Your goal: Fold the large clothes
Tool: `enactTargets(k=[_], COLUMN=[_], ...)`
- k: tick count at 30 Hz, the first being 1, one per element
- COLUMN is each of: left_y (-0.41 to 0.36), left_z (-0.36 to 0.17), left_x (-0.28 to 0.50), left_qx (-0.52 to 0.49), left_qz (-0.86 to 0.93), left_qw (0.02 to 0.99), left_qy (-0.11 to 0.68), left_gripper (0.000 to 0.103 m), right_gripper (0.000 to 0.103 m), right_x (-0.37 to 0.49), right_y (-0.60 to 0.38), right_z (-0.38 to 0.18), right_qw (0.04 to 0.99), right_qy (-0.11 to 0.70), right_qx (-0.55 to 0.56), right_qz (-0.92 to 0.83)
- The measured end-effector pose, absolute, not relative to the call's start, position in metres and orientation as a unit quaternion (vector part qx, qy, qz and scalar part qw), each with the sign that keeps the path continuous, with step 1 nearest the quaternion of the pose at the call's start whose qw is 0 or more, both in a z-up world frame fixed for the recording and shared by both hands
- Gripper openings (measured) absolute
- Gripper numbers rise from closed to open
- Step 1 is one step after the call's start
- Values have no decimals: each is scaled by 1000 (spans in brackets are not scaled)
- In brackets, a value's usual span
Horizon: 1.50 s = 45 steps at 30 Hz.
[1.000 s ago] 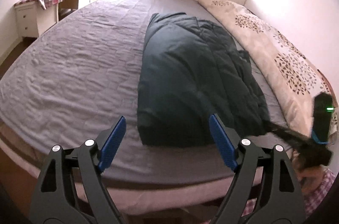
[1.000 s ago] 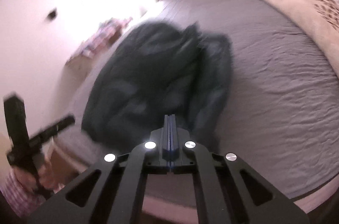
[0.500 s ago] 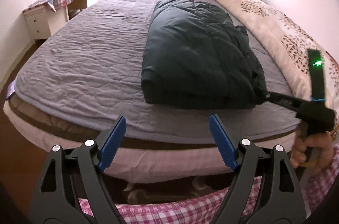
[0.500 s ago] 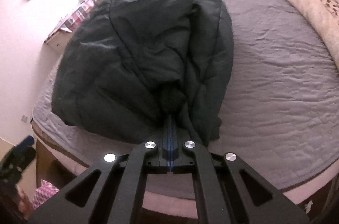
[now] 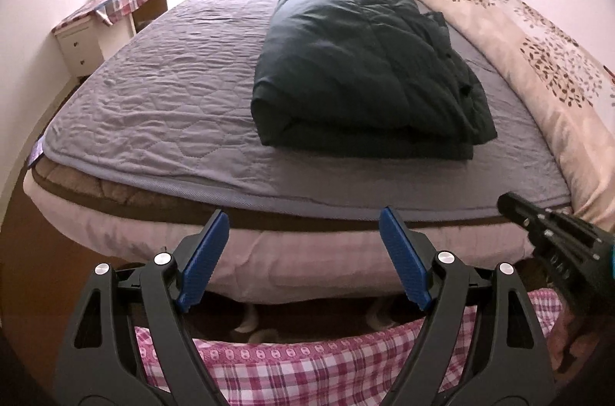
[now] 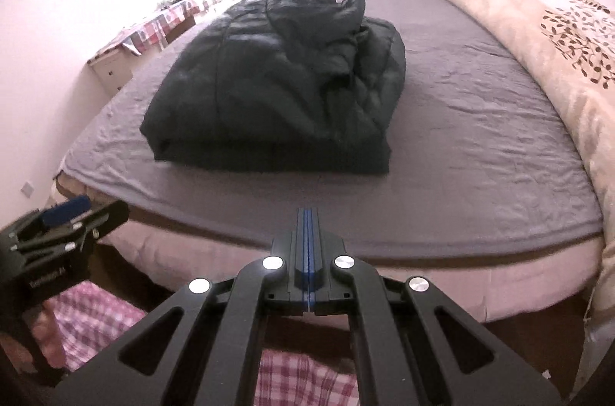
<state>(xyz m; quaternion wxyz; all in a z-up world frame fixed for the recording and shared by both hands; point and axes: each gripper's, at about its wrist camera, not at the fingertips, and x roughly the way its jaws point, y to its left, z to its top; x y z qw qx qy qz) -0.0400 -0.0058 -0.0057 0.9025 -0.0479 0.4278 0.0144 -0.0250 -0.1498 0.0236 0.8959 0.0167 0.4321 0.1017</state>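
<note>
Folded dark jacket (image 5: 361,68) lies near the bed's (image 5: 153,121) foot edge; left gripper (image 5: 303,264) wide, right gripper (image 6: 307,252) closed, both empty — folding looks finished.

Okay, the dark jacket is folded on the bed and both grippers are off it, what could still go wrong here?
The jacket is puffy and its top layer looks bunched, so the fold may spring open unheld. It also lies fairly near the foot edge of the bed, so a nudge might slide it toward the floor. The right gripper is shut and the left gripper open, neither touching it.
</note>
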Motion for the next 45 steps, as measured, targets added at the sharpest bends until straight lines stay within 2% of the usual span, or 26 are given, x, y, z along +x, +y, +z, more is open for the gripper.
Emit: enactTargets(k=[17,19,20,21,45], left_y=[-9,-9,-9,-9,-10], left_z=[-7,-8,-8,-8,-14], left_x=[-52,-52,-52,-52,-49], left_qx=[-44,-44,-44,-44,-47], left_qz=[12,11,11,11,9], left_qw=[901,900,900,899,892], left_qy=[432,434,434,435,450], left_gripper=[80,80,80,80,80], right_gripper=[1,37,63,65,65], right_x=[-41,-42,-44,-45,-46], right_y=[-137,-137,-136,-136,-137], right_z=[2,2,3,5,4], right_qw=[875,874,877,879,878], right_qy=[476,477,473,467,471], right_qx=[-1,0,-2,-2,-1], right_qz=[90,91,89,90,80])
